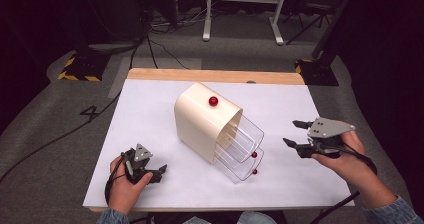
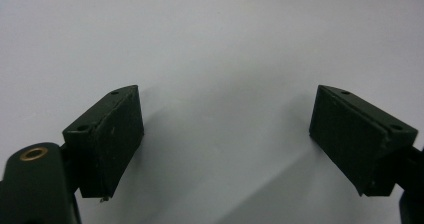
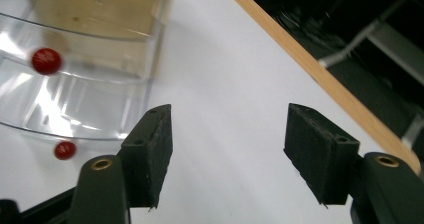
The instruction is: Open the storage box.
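The cream drawer unit (image 1: 202,121) lies tipped over mid-bench, its two clear drawers (image 1: 240,149) slid out toward the near right corner, red knobs (image 1: 254,155) leading. That open end faces my right tongs (image 1: 296,134), spread and empty, nearest by the right edge; my left tongs (image 1: 159,173) rest spread near the front edge

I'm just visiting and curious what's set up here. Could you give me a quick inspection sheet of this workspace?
Surface: white table top with a wooden far edge.
Job's things: cream drawer cabinet, two clear drawers pulled out, red knobs.
Clutter: nothing seen.
Grippers: left gripper open, empty, low over the table; right gripper open, empty, beside the drawers.
Cables: black leads on the floor.
Surroundings: grey carpet, dark stands, white frame legs.
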`<state>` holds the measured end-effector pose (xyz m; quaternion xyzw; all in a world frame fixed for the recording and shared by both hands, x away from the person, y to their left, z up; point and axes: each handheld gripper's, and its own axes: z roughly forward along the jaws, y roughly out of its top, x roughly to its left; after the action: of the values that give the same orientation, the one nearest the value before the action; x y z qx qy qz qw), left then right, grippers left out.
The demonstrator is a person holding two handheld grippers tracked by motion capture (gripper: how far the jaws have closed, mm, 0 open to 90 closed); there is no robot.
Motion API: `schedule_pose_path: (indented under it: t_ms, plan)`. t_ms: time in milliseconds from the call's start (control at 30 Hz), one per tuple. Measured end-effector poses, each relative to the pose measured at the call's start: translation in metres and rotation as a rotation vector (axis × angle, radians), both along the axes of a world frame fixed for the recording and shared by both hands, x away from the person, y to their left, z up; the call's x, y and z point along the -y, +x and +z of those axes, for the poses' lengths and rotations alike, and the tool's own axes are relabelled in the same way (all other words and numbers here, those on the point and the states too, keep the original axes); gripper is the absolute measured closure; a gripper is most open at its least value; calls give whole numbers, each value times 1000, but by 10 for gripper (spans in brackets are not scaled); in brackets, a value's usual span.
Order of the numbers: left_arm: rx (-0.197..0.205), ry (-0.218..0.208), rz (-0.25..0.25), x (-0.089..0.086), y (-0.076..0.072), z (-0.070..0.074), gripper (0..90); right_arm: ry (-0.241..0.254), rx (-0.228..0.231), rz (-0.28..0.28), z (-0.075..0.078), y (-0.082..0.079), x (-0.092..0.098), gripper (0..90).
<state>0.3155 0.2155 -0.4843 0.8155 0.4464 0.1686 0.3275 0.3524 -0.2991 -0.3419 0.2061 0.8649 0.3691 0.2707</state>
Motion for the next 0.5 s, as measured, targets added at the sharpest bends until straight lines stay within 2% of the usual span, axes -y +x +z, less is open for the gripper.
schedule_pose_path:
  t_ms: [33,67,133,333,367,400,433,467,500]
  plan:
    - [0,0,0,0,0,0,143,0,0,0,0,0,0,365]
    - [-3,-5,-1,-1,0,0,147,20,-34,-64,-2,2,11,364]
    - [-3,-15,4,-1,0,0,151,51,-68,-110,-5,3,21,357]
    - [-3,-30,13,-4,1,1,187,104,-153,-247,-15,6,51,348]
    - [-3,-30,13,-4,1,1,194,104,-153,-247,-15,6,51,348]
    - [-8,-39,20,-5,0,2,197,118,-180,-289,-21,6,60,346]
    - [-8,-39,20,-5,0,2,201,118,-180,-289,-21,6,60,346]
    - [-5,-20,2,-6,-1,2,208,120,-209,-314,-27,5,66,345]
    - [-5,-20,2,-6,-1,2,218,120,-209,-314,-27,5,66,345]
